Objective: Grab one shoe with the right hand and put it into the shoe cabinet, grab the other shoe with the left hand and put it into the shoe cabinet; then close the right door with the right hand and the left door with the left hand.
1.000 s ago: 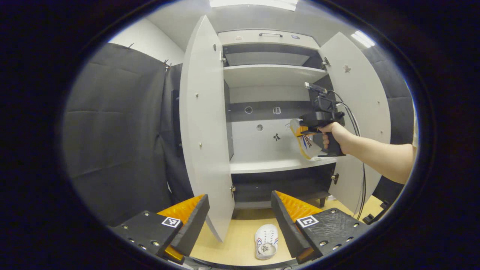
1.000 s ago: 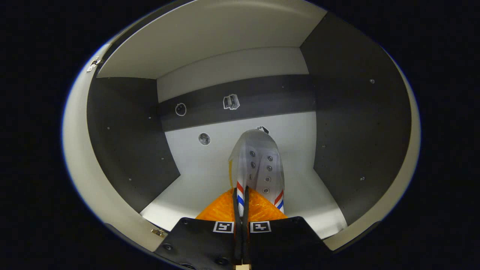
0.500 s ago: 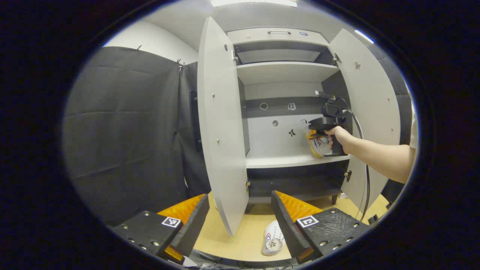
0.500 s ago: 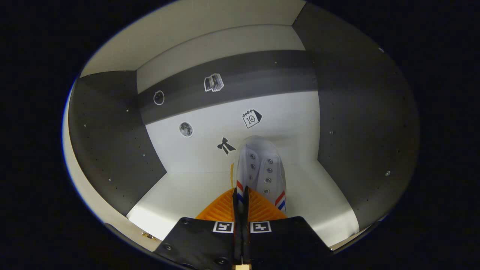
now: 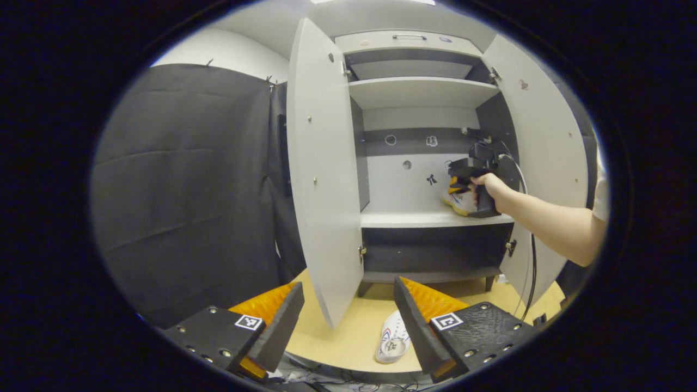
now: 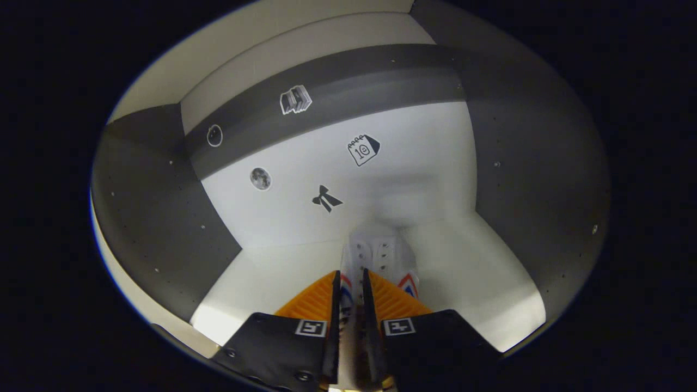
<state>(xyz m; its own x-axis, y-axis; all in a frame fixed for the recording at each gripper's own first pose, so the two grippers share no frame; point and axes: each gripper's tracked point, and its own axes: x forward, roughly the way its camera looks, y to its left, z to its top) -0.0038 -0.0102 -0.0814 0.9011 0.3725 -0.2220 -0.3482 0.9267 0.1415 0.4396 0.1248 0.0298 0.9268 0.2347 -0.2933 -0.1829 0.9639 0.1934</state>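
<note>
A white shoe point(image 6: 378, 253) with red and blue stripes rests on the middle shelf point(image 6: 261, 283) of the shoe cabinet, toe toward the back wall. My right gripper point(image 6: 348, 286) stands slightly open, its fingers straddling the shoe's heel edge with a gap showing. The left gripper view shows that gripper point(image 5: 463, 182), held by a hand, at the shoe point(image 5: 456, 200) on the shelf point(image 5: 414, 219). The other white shoe point(image 5: 393, 343) lies on the floor in front of the cabinet. My left gripper point(image 5: 348, 321) hangs open above the floor, nothing between its fingers.
Both cabinet doors stand open: the left door point(image 5: 324, 163) swings toward me, the right door point(image 5: 547, 147) sits behind the forearm point(image 5: 550, 223). A cable point(image 5: 531, 272) hangs from the right gripper. The dark booth wall point(image 5: 185, 185) closes off the left side.
The right gripper has lowered the shoe onto the shelf and its fingers have parted. The left gripper has shifted slightly; the cabinet sits a little lower in its view.
</note>
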